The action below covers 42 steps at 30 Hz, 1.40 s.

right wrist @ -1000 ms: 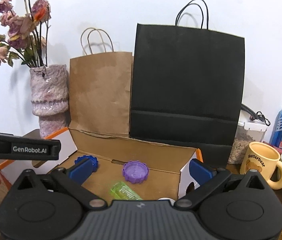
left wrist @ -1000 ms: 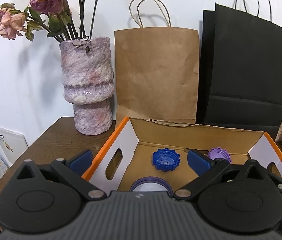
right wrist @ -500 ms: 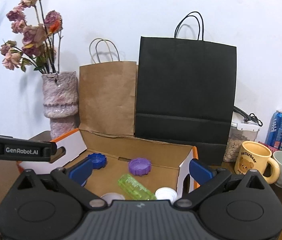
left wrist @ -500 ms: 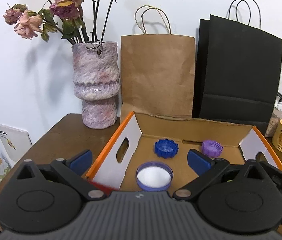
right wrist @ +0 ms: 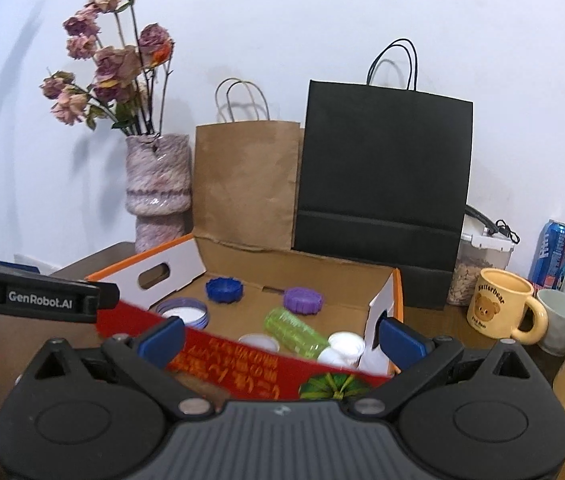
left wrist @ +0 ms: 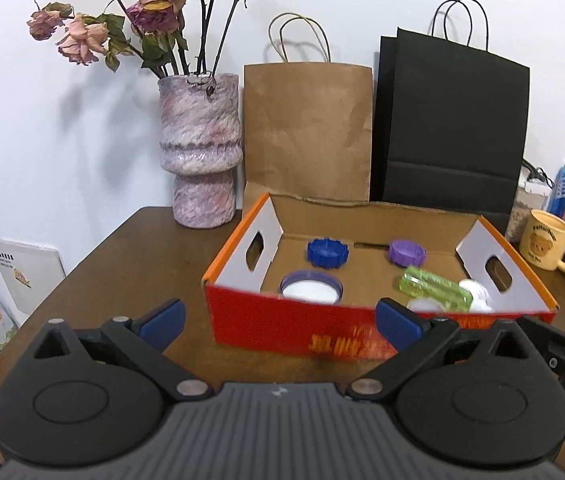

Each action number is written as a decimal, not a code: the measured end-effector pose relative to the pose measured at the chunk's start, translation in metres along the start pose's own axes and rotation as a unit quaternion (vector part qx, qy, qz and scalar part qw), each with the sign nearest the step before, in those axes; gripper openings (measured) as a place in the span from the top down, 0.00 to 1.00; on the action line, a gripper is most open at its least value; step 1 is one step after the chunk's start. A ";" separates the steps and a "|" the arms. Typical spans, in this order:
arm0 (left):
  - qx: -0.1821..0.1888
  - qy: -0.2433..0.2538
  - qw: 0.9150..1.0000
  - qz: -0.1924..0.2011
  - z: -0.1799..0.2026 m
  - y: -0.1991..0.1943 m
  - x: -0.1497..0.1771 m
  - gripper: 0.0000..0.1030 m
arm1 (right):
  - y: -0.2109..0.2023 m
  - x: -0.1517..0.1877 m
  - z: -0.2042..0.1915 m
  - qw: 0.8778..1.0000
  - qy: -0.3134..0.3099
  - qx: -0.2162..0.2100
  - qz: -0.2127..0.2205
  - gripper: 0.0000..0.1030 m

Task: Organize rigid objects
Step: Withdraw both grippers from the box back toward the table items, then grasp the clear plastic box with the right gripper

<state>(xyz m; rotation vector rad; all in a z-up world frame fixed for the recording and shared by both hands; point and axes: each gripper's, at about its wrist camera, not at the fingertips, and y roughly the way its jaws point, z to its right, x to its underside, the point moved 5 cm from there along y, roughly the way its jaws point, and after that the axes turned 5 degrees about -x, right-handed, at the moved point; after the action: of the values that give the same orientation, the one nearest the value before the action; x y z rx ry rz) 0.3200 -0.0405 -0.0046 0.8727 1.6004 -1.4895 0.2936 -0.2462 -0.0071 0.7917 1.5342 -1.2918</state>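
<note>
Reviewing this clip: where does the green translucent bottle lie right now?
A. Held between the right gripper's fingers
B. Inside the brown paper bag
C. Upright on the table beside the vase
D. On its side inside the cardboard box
D. The green bottle lies on its side on the floor of the cardboard box, near white caps, while the right gripper is open and holds nothing.

Both wrist cameras look forward over their own jaws, close to the cardboard box [left wrist: 378, 320] [right wrist: 242, 364]; the left views it head-on, the right from its right corner.
</note>
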 end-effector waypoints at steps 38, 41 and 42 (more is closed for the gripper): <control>0.016 0.037 0.997 -0.067 -0.013 -0.058 0.079 0.00 | -0.052 0.065 -0.027 0.998 0.013 -0.008 -0.062 0.00; 0.015 0.042 0.997 -0.070 -0.012 -0.057 0.080 0.00 | -0.050 0.067 -0.028 0.998 0.013 -0.002 -0.065 0.00; 0.013 0.043 0.996 -0.071 -0.012 -0.056 0.080 0.00 | -0.049 0.067 -0.028 0.998 0.014 0.000 -0.066 0.00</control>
<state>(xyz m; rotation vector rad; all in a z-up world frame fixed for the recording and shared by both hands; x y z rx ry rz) 0.2317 -0.0344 -0.0481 0.8635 1.7415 -1.5932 0.2189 -0.2364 -0.0523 0.7205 1.6309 -1.3810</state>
